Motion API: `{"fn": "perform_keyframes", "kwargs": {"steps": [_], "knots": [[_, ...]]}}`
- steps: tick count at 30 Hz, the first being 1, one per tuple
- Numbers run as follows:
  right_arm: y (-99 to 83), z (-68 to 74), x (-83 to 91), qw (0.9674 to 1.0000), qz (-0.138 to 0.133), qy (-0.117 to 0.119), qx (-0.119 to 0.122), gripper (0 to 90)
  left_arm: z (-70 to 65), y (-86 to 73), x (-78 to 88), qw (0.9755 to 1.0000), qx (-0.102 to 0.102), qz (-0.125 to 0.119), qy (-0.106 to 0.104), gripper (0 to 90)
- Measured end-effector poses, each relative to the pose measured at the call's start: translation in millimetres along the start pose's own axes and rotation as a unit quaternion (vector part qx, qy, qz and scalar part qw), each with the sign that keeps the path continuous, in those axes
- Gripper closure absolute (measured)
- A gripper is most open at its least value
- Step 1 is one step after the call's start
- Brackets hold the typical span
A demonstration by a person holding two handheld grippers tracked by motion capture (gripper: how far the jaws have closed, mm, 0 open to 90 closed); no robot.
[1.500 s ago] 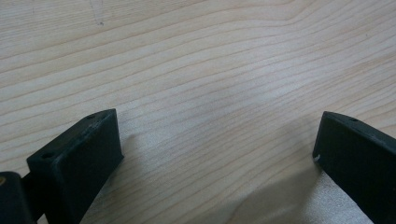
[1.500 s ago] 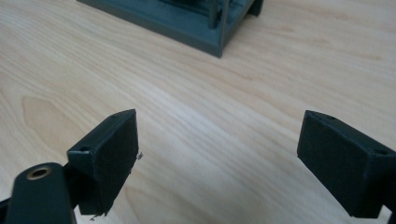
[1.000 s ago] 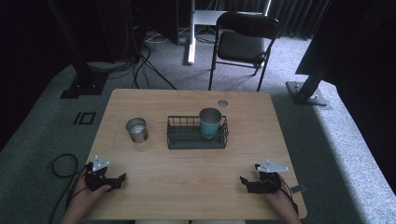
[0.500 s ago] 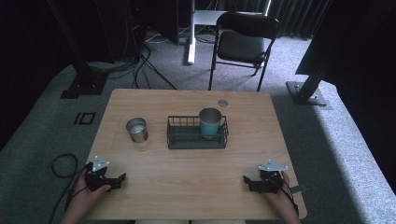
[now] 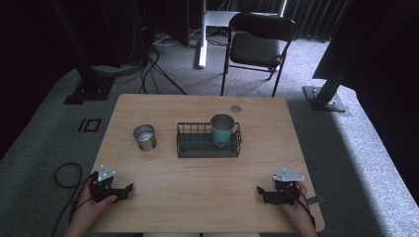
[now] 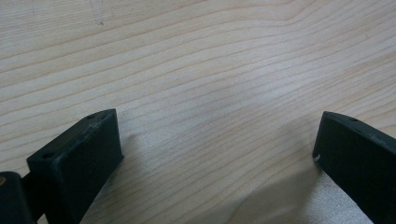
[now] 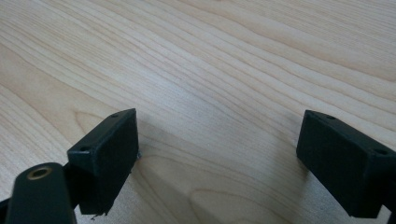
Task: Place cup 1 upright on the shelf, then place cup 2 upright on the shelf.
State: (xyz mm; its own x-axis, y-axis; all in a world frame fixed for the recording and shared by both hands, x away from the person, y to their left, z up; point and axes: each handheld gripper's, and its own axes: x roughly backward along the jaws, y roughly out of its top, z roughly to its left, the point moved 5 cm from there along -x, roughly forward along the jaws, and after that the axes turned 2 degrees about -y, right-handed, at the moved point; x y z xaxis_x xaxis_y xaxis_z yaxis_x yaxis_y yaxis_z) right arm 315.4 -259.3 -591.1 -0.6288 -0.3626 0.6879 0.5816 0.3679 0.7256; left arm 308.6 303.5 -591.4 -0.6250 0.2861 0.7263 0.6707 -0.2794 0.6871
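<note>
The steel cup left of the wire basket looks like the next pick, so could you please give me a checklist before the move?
1. Left gripper jaws open, nothing between them: ok.
2. Right gripper jaws open, nothing between them: ok.
3. Steel cup upright, standing apart from the wire basket: ok.
4. Free space in the basket beside the teal cup: ok.
5. Steel cup's contents: cannot tell.

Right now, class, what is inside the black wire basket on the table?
A teal cup stands upright at the right end of the wire basket; the rest looks empty. The cup's wall hides whatever it may hold.
</note>
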Motion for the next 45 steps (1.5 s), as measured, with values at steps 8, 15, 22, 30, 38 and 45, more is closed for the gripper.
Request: {"fn": "perform_keyframes", "kwargs": {"steps": [8,15,22,30,38,45], "knots": [[-0.1,1.1,0.2,1.0,0.0,0.006,0.004,12.5,0.0,-0.7,0.8,0.9999,-0.008,0.001,-0.007,1.7],[-0.1,1.1,0.2,1.0,0.0,0.006,0.004,12.5,-1.9,-2.4,2.4,0.9995,-0.025,0.001,-0.022,1.7],[0.5,9.2,0.4,0.9995,-0.003,0.028,0.011,12.3,-3.8,-3.4,4.2,0.9994,-0.025,0.008,-0.021,1.7],[1.9,14.4,-1.8,0.9992,0.001,0.029,0.028,11.4,-4.4,-0.8,6.6,0.9995,-0.024,0.007,-0.018,1.7],[1.6,20.1,-1.2,0.998,0.001,0.046,0.044,11.4,-5.8,4.8,10.9,0.9995,-0.029,0.001,-0.014,1.7],[0.8,21.9,-0.4,0.9977,0.001,0.049,0.048,11.4,-5.1,11.3,14.4,0.9995,-0.029,-0.006,-0.01,1.7]]}}
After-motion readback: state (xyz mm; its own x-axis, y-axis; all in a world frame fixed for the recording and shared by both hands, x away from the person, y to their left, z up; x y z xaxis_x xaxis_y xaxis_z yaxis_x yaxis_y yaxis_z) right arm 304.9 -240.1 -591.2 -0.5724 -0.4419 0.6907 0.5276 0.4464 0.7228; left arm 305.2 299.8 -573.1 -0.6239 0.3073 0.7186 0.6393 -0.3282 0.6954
